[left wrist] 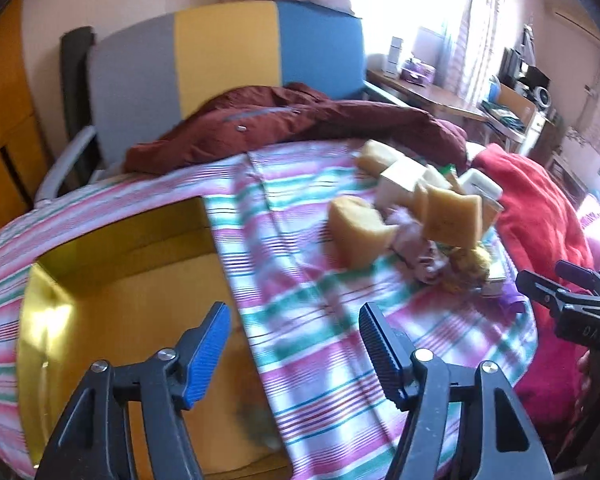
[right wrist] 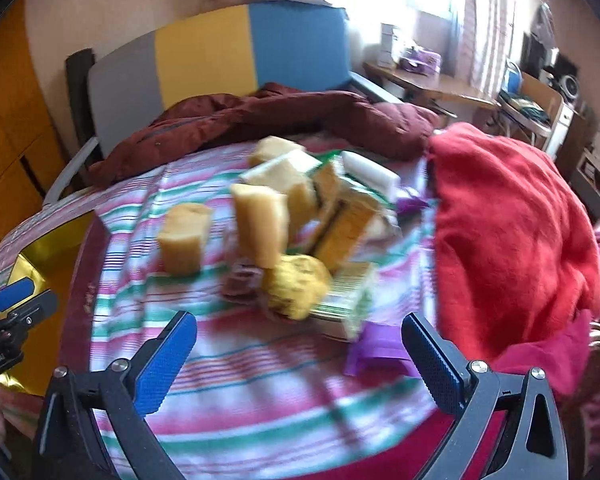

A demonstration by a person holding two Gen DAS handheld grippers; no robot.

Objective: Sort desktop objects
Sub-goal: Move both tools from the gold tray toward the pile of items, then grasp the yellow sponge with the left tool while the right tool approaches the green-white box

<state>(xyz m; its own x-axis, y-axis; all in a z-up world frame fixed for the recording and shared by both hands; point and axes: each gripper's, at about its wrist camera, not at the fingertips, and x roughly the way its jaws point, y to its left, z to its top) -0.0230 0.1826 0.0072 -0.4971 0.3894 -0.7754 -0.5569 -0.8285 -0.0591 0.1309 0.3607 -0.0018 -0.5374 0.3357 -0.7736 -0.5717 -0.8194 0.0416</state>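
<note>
A heap of yellow sponge blocks (left wrist: 451, 220) (right wrist: 260, 228), white blocks (right wrist: 371, 172), a round yellow scrubber (right wrist: 296, 284) and a purple wrapper (right wrist: 375, 348) lies on the striped cloth (left wrist: 331, 340). A lone sponge block (left wrist: 357, 236) (right wrist: 182, 238) stands left of the heap. My left gripper (left wrist: 292, 344) is open with nothing between its fingers, at the edge of a gold-lined box (left wrist: 120, 280). Just short of the heap, my right gripper (right wrist: 300, 360) is wide open with nothing in it. Both views are blurred.
A dark red jacket (left wrist: 300, 120) lies behind the heap against a grey, yellow and blue headboard (left wrist: 228, 52). A red cloth (right wrist: 511, 232) is bunched on the right. A blurred grey thing (left wrist: 260, 428) lies in the box. A cluttered desk (left wrist: 439, 96) stands far right.
</note>
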